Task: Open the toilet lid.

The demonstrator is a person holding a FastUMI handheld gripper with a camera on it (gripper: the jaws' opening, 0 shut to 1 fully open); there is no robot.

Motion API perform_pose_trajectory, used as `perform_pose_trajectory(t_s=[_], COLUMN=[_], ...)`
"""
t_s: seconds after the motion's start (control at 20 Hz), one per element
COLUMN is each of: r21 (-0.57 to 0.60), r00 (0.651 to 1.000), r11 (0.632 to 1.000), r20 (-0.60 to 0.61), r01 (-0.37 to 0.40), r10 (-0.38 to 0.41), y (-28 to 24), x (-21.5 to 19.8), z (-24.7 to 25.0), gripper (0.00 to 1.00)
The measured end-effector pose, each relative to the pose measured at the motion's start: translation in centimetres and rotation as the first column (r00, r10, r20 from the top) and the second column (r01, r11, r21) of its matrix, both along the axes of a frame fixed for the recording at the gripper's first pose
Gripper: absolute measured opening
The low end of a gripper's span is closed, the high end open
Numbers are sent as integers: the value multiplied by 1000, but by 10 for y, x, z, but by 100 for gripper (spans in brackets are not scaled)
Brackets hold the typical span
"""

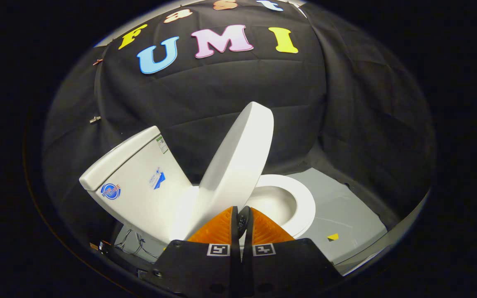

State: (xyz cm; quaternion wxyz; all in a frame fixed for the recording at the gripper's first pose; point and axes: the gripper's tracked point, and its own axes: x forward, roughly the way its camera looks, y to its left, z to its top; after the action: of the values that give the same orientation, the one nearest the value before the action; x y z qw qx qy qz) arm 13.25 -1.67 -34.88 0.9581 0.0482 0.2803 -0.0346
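My claw (241, 215) has its two orange fingers (218, 229) drawn together with only a thin dark slit between them, and they hold nothing that I can see. Whether the tips touch the toilet lid (236, 165) or sit just short of its lower edge, I cannot tell.

The lid stands partway up, tilted back toward the tank (139, 174) but not resting on it. Its lower edge is right ahead of my fingertips. The seat ring (302, 203) and the bowl (273, 203) lie open beyond the fingers, on the side away from the tank.

I judge the task well along but unfinished: the lid needs to lean fully back. To do that well, I would push with the flat of the closed fingers against the lid's underside, low and near its middle, and follow its arc around the hinge rather than shove straight ahead. A slow finish should keep it from slapping the tank.

There is open room above the lid and over the grey floor (338, 207) past the bowl. The tight spot is the gap between lid and tank, so I would keep my fingers out of it. Loose cables (133, 242) lie on the floor beside the toilet's base, below the tank.
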Motion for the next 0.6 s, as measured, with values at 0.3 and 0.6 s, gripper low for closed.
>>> perform_pose_trajectory(t_s=[0.3, 0.6], r21=[-65, -106], r00=[988, 959], r11=[990, 963], r20=[80, 114], r01=[-125, -248], r10=[130, 259], y=[73, 138], x=[6, 10], z=[35, 47], gripper=[5, 5])
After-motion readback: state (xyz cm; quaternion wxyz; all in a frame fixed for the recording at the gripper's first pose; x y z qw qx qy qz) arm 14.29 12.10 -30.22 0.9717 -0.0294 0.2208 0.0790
